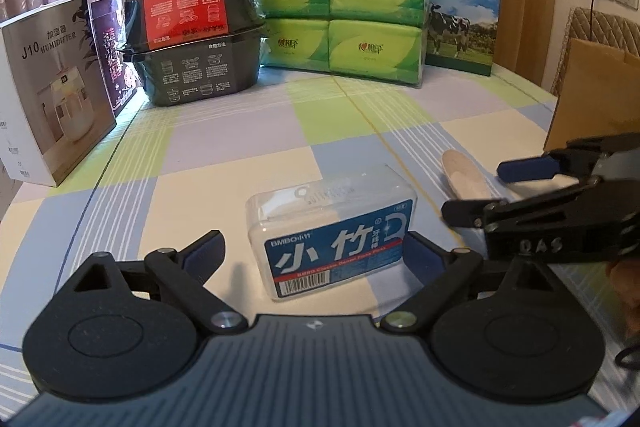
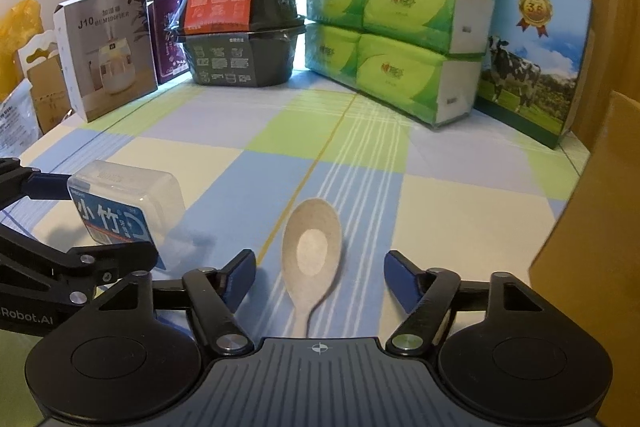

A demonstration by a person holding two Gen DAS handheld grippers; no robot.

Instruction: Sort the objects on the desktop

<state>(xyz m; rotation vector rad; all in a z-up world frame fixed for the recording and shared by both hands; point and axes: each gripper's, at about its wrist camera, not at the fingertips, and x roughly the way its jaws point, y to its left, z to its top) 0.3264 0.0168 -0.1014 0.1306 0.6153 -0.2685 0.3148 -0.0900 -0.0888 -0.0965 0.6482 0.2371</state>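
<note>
The left gripper has its fingers wide open around the floss box, which lies near the surface's front edge. The right gripper (wide open too, holding nothing) frames the spoon. Next, both should squeeze gently.

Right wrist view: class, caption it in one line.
Open right gripper straddles a pale spoon on the checked tablecloth.
</note>
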